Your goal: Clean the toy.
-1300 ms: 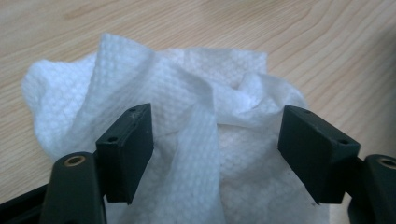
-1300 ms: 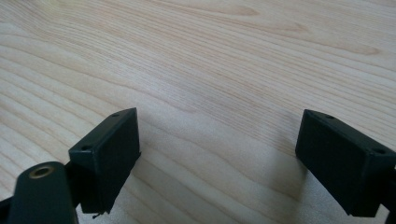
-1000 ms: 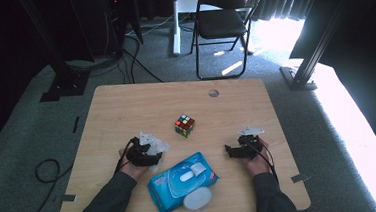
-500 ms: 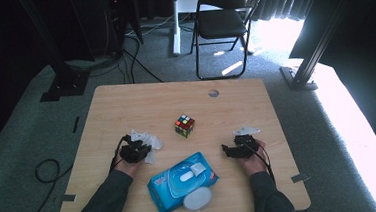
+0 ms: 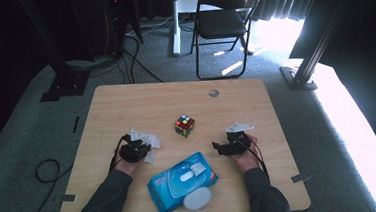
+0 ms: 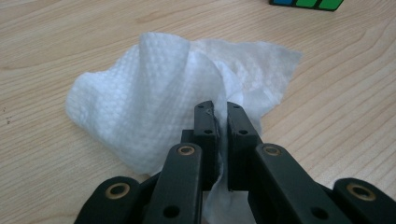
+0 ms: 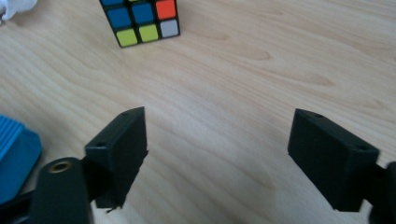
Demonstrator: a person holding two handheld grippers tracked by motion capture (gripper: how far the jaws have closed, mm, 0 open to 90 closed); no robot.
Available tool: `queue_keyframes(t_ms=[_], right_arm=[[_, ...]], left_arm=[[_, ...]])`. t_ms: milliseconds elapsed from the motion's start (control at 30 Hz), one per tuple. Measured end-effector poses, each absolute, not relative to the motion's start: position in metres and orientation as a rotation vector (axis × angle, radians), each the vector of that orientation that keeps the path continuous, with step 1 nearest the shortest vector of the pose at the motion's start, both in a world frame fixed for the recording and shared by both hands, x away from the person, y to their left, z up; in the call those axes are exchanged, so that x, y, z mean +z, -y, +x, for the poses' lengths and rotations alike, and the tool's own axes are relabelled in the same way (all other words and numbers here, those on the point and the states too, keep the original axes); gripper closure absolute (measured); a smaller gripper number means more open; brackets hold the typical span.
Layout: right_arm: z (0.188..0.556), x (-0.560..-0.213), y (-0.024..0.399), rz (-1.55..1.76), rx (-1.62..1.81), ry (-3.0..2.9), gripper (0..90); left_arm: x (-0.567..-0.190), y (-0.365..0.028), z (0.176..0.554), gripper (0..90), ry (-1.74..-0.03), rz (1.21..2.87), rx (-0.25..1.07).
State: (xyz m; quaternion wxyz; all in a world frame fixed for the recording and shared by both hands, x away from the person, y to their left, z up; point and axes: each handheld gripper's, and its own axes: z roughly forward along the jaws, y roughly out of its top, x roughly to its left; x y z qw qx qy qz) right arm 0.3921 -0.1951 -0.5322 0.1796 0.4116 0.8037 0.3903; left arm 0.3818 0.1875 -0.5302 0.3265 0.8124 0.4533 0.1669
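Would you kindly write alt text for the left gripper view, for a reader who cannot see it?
The left gripper pinches a crumpled white wet wipe between its two black fingers, which stand nearly together. The wipe lies on a light wooden table, and the bottom edge of a puzzle cube shows at the top right.

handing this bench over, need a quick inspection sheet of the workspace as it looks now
surface: wooden table, round hole near the far edge.
job's things: white wipe crumpled on the wood; blue wipes pack, flap open.
clutter: colour cube mid-table.
grippers: left tongs shut on the wipe; right tongs open, bare wood between the jaws, which have just been opening.
cables: one trailing from each gripper; more on the floor.
surroundings: folding chair, grey carpet, dark stands.
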Motion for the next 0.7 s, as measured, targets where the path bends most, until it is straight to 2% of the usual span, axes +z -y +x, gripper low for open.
queue_keyframes(t_ms=[700], right_arm=[[0.434,-0.521,0.133,1.039,1.15,-2.388,14.3]], left_arm=[[-0.524,-0.19,0.38,85.6,-1.174,2.111,0.438]])
